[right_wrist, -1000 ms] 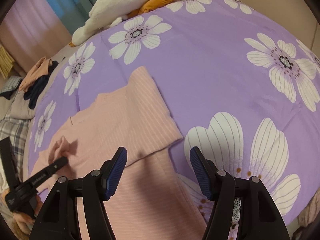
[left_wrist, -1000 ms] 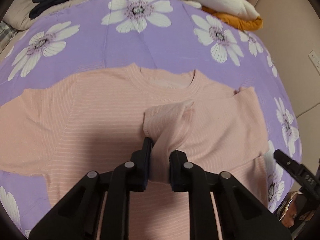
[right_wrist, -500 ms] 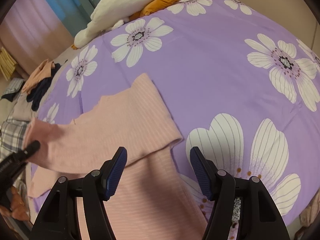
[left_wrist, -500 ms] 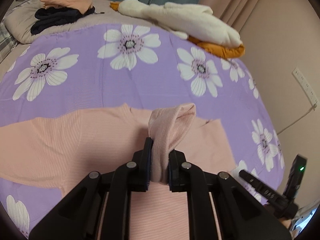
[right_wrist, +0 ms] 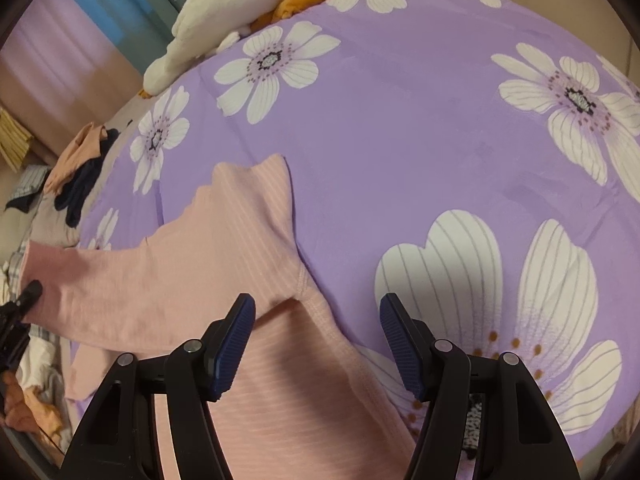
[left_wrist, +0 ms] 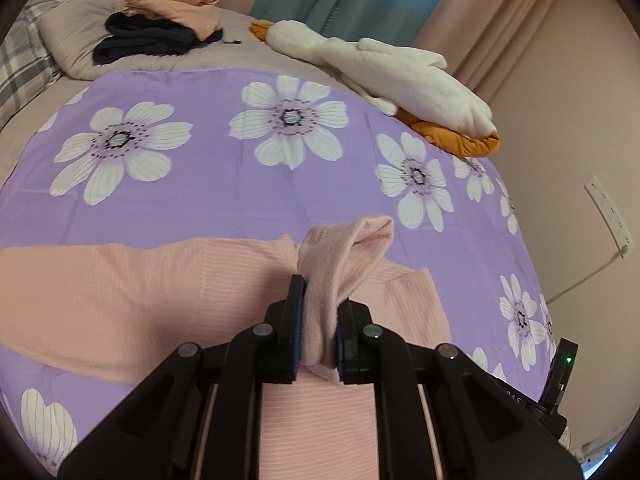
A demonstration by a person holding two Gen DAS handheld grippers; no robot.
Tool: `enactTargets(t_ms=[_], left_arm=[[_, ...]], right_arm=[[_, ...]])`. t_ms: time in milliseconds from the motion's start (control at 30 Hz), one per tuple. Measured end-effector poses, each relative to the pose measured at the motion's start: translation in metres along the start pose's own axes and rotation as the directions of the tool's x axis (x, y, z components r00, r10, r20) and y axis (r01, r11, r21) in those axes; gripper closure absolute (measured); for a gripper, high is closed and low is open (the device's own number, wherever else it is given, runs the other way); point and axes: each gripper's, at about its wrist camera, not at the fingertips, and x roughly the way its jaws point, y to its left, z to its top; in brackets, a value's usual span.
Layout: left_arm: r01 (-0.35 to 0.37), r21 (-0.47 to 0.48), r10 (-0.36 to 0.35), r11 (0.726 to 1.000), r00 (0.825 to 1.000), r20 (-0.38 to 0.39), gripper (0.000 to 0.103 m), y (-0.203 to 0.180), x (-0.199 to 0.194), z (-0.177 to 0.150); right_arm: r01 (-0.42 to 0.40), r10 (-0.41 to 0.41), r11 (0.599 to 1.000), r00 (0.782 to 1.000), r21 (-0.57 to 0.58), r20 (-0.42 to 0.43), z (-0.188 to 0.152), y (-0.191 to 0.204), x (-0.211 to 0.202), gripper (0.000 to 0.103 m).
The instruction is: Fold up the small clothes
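A pink striped long-sleeved shirt (left_wrist: pixel 120 292) lies flat on a purple flowered sheet (left_wrist: pixel 224 184). My left gripper (left_wrist: pixel 322 312) is shut on the cuff end of one sleeve (left_wrist: pixel 344 248), which stands up from between the pads in a bunched loop above the shirt's body. In the right wrist view that sleeve (right_wrist: pixel 100 280) stretches to the left edge, where the left gripper (right_wrist: pixel 24 300) holds it lifted. My right gripper (right_wrist: pixel 316 304) hangs open over the shirt's armpit seam (right_wrist: pixel 304 284) with nothing between its fingers.
A white plush goose (left_wrist: pixel 392 68) lies across the far edge of the sheet. Folded pink and dark clothes (left_wrist: pixel 160 20) rest on a pillow at the back left. A wall with a socket (left_wrist: pixel 608 212) runs along the right. Loose laundry (right_wrist: pixel 28 400) lies beside the bed.
My left gripper has risen with the sleeve cuff, pulling the sleeve up off the shirt and away from the right side. The right gripper has stayed in place, still open.
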Motion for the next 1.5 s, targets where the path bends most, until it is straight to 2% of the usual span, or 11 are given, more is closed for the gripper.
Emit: enactTargets(t_ms=[333,600,833,933,1000,1200,1500], left_arm=[[-0.029,-0.093,0.03,0.995,1.0,0.007,0.091,0.042,-0.005,-0.003],[-0.048,-0.17,0.041,0.984,0.998,-0.043,0.091,0.077,0.009,-0.015],[-0.084,-0.18,0.07,0.98,0.994,-0.087,0.09,0.093,0.021,-0.027],[-0.127,-0.178,0.112,0.976,0.989,-0.096,0.095,0.101,0.024,-0.03],[-0.128,-0.188,0.11,0.974,0.989,-0.103,0.095,0.107,0.025,-0.032],[-0.148,-0.183,0.123,0.972,0.982,-0.144,0.095,0.116,0.035,-0.041],[-0.184,-0.212,0.153,0.96,0.976,-0.158,0.095,0.134,0.037,-0.044]], right_arm=[[0.008,-0.008,1.0,1.0,-0.019,-0.027,-0.002,0.005,0.011,0.038],[0.012,-0.014,0.999,0.999,-0.039,-0.038,-0.004,0.01,0.018,0.038],[0.033,-0.036,0.997,0.998,-0.067,-0.042,-0.006,0.017,0.022,0.042],[0.045,-0.048,0.996,0.998,-0.077,-0.039,-0.006,0.02,0.023,0.044],[0.049,-0.053,0.995,0.998,-0.081,-0.039,-0.006,0.021,0.023,0.046],[0.059,-0.063,0.994,0.997,-0.088,-0.042,-0.008,0.024,0.025,0.047],[0.068,-0.073,0.993,0.996,-0.098,-0.044,-0.008,0.027,0.025,0.047]])
